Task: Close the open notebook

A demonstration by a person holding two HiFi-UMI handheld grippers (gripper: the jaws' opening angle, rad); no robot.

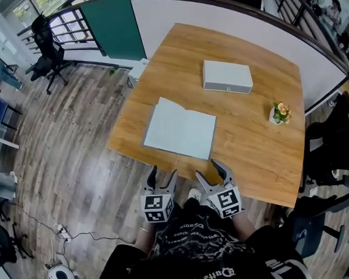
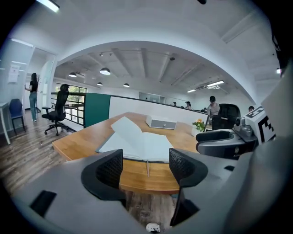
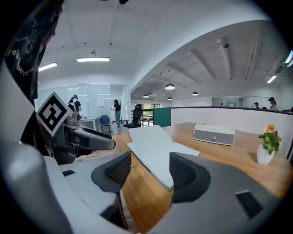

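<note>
The open notebook [image 1: 181, 128] lies flat with pale blank pages near the front edge of the wooden table [image 1: 262, 143]. It shows ahead in the left gripper view [image 2: 137, 144] and in the right gripper view [image 3: 158, 151]. My left gripper [image 1: 162, 178] hangs off the table's front edge, just below the notebook, jaws open and empty. My right gripper [image 1: 214, 171] is beside it at the table edge, also open with nothing held. Neither touches the notebook.
A grey-white box [image 1: 227, 76] stands farther back on the table. A small potted flower [image 1: 280, 113] sits at the right. Office chairs [image 1: 332, 145] stand at the right and one [image 1: 46, 52] at the far left. A white partition [image 1: 214, 14] runs behind the table.
</note>
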